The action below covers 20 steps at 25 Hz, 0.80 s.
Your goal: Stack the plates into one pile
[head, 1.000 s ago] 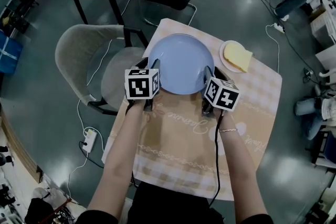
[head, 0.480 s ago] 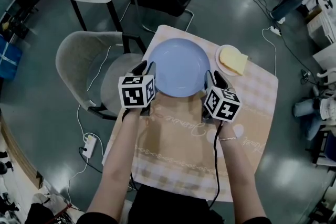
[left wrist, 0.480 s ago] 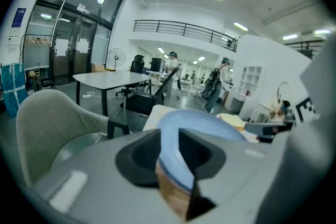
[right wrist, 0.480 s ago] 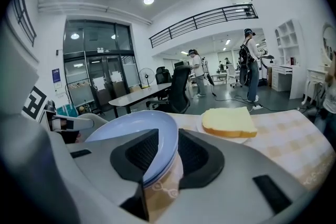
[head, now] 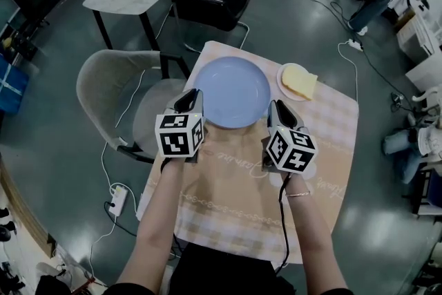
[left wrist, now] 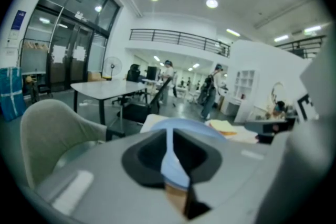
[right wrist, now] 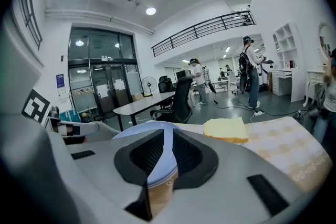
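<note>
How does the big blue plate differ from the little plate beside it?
The blue plate is far larger than the small plate. The blue plate is empty; the small plate carries a yellow slice. The jaws of the left hand-held gripper and right hand-held gripper are closing on the blue plate's rim; the small plate is untouched. Both sit on the tablecloth.

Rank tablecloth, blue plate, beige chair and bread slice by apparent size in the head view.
1. tablecloth
2. beige chair
3. blue plate
4. bread slice
The chair, farther down, may look smaller than it is.
</note>
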Motion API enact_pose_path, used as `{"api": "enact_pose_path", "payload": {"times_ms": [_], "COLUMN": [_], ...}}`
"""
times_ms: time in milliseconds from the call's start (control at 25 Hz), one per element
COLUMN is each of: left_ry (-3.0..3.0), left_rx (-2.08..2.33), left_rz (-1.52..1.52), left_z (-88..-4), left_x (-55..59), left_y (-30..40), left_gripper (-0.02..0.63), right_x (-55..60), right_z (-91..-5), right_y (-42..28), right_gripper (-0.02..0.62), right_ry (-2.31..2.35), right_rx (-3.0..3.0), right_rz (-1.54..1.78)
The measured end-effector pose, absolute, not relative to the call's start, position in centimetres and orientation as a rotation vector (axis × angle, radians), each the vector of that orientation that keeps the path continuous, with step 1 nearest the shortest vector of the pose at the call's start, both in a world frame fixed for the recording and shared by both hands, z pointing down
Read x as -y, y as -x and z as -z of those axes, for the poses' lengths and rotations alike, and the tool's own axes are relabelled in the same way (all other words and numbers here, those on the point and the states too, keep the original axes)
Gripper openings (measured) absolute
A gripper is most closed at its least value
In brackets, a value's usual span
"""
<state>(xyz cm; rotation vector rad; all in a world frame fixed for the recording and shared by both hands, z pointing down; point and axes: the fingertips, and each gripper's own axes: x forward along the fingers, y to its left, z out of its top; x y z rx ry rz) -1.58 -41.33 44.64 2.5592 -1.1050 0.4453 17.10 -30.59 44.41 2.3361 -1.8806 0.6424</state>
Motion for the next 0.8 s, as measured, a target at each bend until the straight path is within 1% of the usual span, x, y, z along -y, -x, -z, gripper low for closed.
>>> {"api": "enact_pose_path", "payload": {"times_ms": [240,800], "left_ry": [-2.606,-2.737], "left_rx": [1.143,1.126], "left_rz": [-0.381,-0.269], "left_z": [-42.3,-37.6], "left_x": [39.1,29.8], "left_y": [2.4,2.2], "left_gripper": [0.009,0.007], "right_x": [28.4,19.7], "right_z": [-41.9,-38.1], "right_y": [-16.5,-15.4], "right_gripper": [0.023,0.008], "right_ry": [-2.352,-2.354], "right_rx": [1.920,2.090], "right_rz": [-0.536,-0.484]}}
